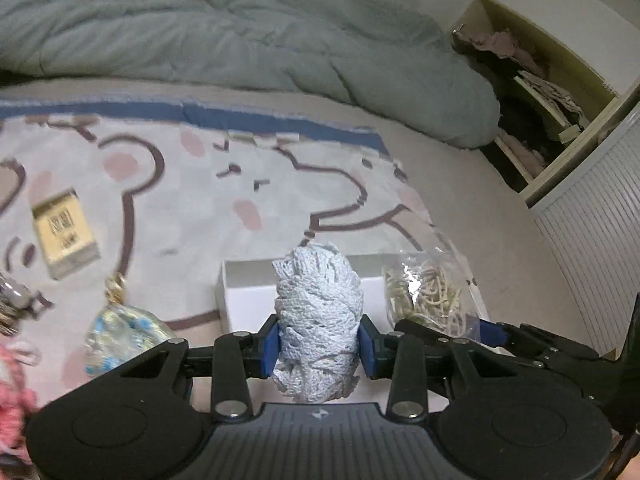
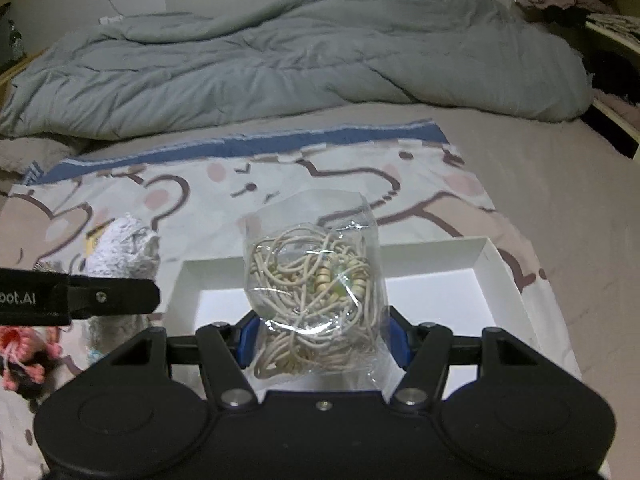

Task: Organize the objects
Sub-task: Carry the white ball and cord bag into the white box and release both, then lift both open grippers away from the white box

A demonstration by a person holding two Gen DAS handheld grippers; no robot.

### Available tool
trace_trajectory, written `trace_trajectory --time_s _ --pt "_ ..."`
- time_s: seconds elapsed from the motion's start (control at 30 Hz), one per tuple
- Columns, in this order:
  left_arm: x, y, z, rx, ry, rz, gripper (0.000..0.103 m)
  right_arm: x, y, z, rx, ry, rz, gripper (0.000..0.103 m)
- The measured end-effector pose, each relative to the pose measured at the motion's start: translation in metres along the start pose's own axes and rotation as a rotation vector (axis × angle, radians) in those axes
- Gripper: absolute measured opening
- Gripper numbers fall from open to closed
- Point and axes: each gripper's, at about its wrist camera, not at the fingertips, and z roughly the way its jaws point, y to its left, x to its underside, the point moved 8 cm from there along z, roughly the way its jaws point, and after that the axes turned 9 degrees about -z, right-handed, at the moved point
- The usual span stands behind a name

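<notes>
Step in hand: both items carried to the white box (image 2: 505,276), judged ready for deposit; next move calls for lowering and release.

Left gripper (image 1: 319,347): jaws clamped on pale blue yarn bundle (image 1: 318,312), upright between pads.

Right gripper (image 2: 323,341): jaws closed on clear bag of cord (image 2: 316,276), over box interior.

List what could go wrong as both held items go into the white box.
1. The left gripper squeezes a soft bundle of pale blue cord; loose loops could snag a jaw on release.
2. The right gripper pinches a slippery clear bag of beige cords near its bottom, so it may flop or slide out.
3. Both grippers crowd the white box and could collide.
</notes>
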Motion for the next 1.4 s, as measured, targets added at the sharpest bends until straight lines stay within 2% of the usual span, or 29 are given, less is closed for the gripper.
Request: trace_trajectory --time_s 0.2,0.3,0.33,0.37,0.4,0.43,0.5,1.0,1.4 --pt "0.004 0.012 0.024 -0.005 0.038 -0.069 0.041 0.007 -0.002 0.021 -0.011 0.036 0.008 0.063" --pt "0.000 0.013 0.026 -0.020 0.017 -0.058 0.044 0.005 0.002 0.028 -0.025 0.042 0.004 0.063" --pt "-0.002 0.015 0.026 -0.035 0.002 -0.054 0.056 0.004 0.003 0.031 -0.028 0.042 0.002 0.063" --pt "-0.004 0.017 0.026 -0.047 -0.007 -0.054 0.073 0.003 0.004 0.033 -0.031 0.042 -0.001 0.064" --pt "-0.005 0.018 0.025 -0.061 -0.017 -0.054 0.078 0.002 0.005 0.035 -0.035 0.041 0.001 0.068" --pt "-0.005 0.019 0.023 -0.071 -0.023 -0.047 0.078 0.002 0.005 0.037 -0.034 0.044 0.005 0.076" --pt "-0.005 0.020 0.022 -0.082 -0.015 -0.026 0.078 0.003 0.003 0.038 -0.018 0.047 0.010 0.084" --pt "0.000 0.019 0.005 -0.126 -0.027 0.018 0.078 0.009 -0.005 0.020 -0.014 0.036 0.047 0.084" --pt "0.000 0.011 -0.026 -0.141 -0.060 0.058 0.078 0.006 -0.012 -0.019 -0.032 -0.028 0.097 0.084"
